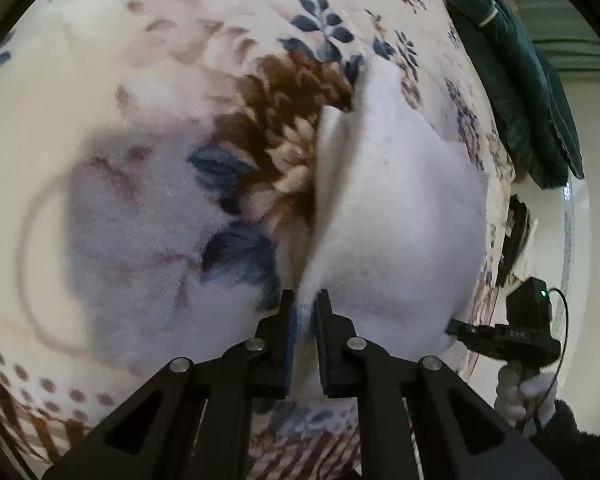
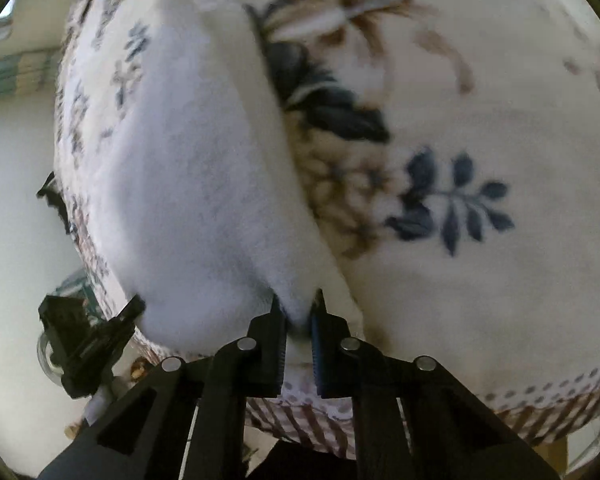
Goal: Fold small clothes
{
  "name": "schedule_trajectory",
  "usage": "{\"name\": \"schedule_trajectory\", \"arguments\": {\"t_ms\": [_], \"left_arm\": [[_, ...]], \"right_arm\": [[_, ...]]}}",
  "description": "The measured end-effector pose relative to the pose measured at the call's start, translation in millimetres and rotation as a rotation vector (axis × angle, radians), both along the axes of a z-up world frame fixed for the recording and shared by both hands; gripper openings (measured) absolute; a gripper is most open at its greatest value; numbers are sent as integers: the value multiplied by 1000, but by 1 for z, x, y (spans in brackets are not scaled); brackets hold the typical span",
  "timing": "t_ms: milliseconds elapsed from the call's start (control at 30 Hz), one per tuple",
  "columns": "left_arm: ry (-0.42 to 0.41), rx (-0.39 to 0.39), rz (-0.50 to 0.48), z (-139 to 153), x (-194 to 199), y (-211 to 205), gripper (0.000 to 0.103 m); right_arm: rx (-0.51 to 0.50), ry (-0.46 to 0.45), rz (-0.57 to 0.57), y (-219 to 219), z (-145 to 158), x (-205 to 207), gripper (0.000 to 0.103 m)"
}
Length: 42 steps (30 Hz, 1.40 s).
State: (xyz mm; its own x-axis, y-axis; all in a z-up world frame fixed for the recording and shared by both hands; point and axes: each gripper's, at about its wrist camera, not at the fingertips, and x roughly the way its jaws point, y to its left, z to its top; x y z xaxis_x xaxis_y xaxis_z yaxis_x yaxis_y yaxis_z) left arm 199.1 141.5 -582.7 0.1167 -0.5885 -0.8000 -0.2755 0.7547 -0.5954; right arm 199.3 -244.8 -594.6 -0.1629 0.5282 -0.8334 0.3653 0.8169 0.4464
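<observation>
A small white fleecy garment (image 1: 396,216) lies on a cream blanket with blue and brown flowers (image 1: 148,128). My left gripper (image 1: 305,300) is shut on the near edge of the garment. In the right wrist view the same white garment (image 2: 188,184) stretches away from my right gripper (image 2: 298,304), which is shut on another near corner of it. Each gripper shows in the other's view: the right one at the lower right (image 1: 500,334), the left one at the lower left (image 2: 96,332). Both pinch the cloth near the blanket's front edge.
A dark green garment (image 1: 512,92) lies at the far right edge of the blanket. The blanket's dotted and striped border (image 2: 540,396) hangs over the front edge. A pale floor (image 2: 16,200) shows beyond the left edge.
</observation>
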Motion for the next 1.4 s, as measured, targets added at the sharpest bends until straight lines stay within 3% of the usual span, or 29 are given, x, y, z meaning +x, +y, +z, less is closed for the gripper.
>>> {"name": "schedule_trajectory", "arguments": {"t_ms": [33,100,133,167,200,233,267,433,467,533,567,600,633,733,933,1067,1133,1233,1300,1400], "left_arm": [[8,-36,-3,3,2,1,11],[-8,-72,1,7,8,3,36],[-34,-93,-1,8,11,4,59],[-57,-101,4,6,17,6,67],[-66,-107,11,3,21,7,67],[-69,-139,23,-6,28,7,67],[-61,-177,36,-19,36,5,67],[-21,-335,31,-62,63,-20,67],[-20,-341,23,-62,65,-24,67],[-45,-328,4,-57,69,-36,64],[-70,-310,-12,-50,69,-41,54],[-94,-284,-17,-42,69,-43,40],[-109,-286,-8,-36,69,-41,35],[-142,-275,-11,-15,75,-36,32],[-240,-265,-90,43,132,-24,32],[-327,-254,-106,88,204,0,32],[-394,-220,-114,115,258,16,33],[-464,-172,-102,131,335,38,33],[-486,-153,-90,128,374,51,33],[-513,-120,-64,99,434,65,33]], "right_arm": [[7,-2,13,1,1,1,12],[54,-32,27,2,7,4,17],[84,-43,25,2,8,6,32],[109,-53,13,-2,7,8,46],[144,-75,-14,-8,6,10,73],[178,-89,-36,-12,3,12,88],[217,-92,-54,-14,-6,15,90],[327,-36,-50,-3,-55,22,90],[410,-15,-61,4,-66,23,90],[459,-15,-77,13,-72,24,90],[464,-38,-72,19,-70,25,90],[467,-60,-64,24,-68,26,80],[447,-65,-53,29,-66,27,57],[412,-99,-60,35,-50,26,48],[373,-189,-45,55,10,53,44],[372,-309,-39,78,64,122,44],[371,-354,-39,90,81,159,44],[372,-432,-34,113,98,236,44],[375,-471,-31,129,98,291,44],[364,-495,-26,150,81,362,44]]}}
